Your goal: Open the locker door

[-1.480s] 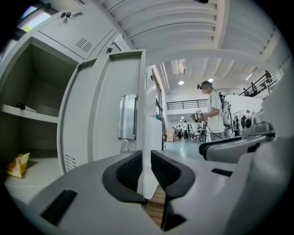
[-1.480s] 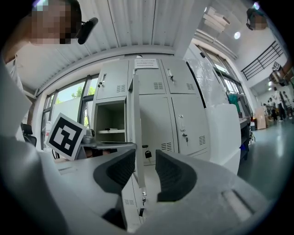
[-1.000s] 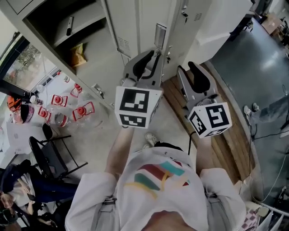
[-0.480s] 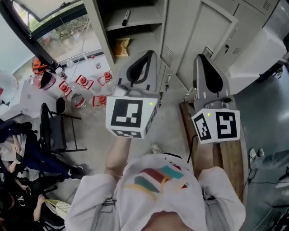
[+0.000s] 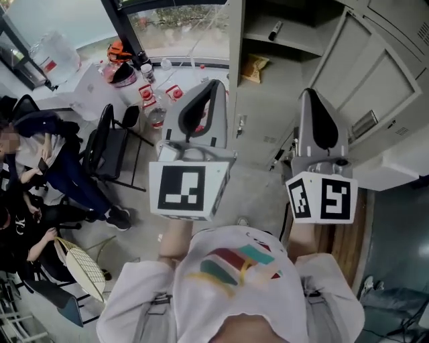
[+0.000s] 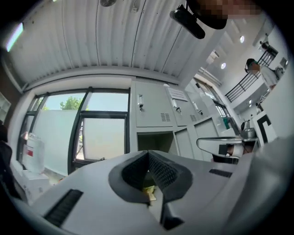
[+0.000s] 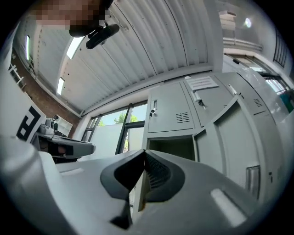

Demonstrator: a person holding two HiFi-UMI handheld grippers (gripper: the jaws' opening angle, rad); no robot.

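Locker door [image 5: 358, 74]: stands swung open, upper right in head view, hinged on the right side of its compartment [image 5: 268, 60]; lower edge hidden behind R gripper.
Compartment contents: 1 yellow packet [image 5: 253, 65] low down, 1 dark stick-like item [image 5: 275, 30] on shelf; too small to ID.
L gripper [image 5: 213, 84]: jaws fully together, nothing in them; short of the lockers.
R gripper [image 5: 308, 92]: jaws pressed together, empty; near door, not touching.
Room: open floor between grippers and lockers.
Left side: 1 chair [image 5: 110, 141], seated persons cut off by frame.
Window [image 5: 177, 17]: top cropped.
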